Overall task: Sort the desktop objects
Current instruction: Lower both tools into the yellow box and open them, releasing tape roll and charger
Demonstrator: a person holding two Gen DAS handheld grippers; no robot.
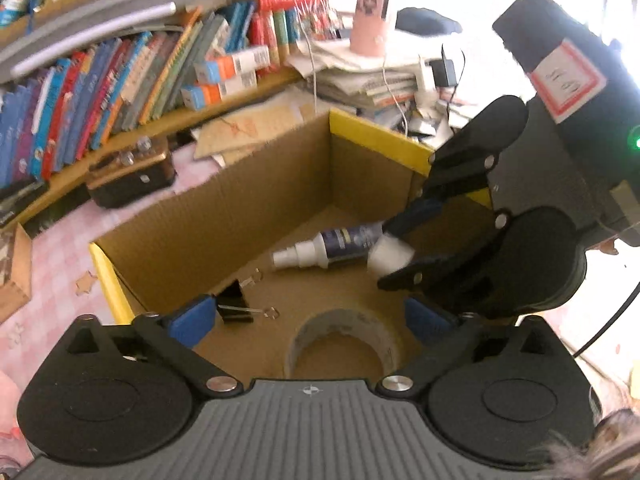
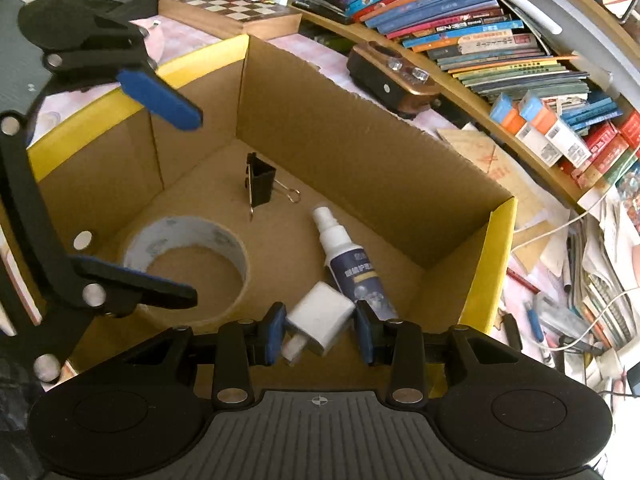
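An open cardboard box (image 1: 260,200) (image 2: 340,140) with yellow-taped edges holds a tape roll (image 1: 340,332) (image 2: 176,226), a black binder clip (image 1: 232,300) (image 2: 260,184) and a spray bottle (image 1: 332,246) (image 2: 348,256) lying on its side. My left gripper (image 1: 310,316) (image 2: 176,200) hangs wide open over the tape roll, its pads clear of it. My right gripper (image 2: 320,334) (image 1: 390,254) is shut on a white charger plug (image 2: 320,316) (image 1: 392,258), held inside the box just above the spray bottle's base.
A brown and black radio (image 1: 132,172) (image 2: 392,76) sits on the pink checked cloth behind the box, under a shelf of books (image 1: 100,92). A chessboard box (image 2: 228,12) lies beyond one corner. Paper stacks (image 1: 360,76), cables and pens (image 2: 560,320) crowd the other side.
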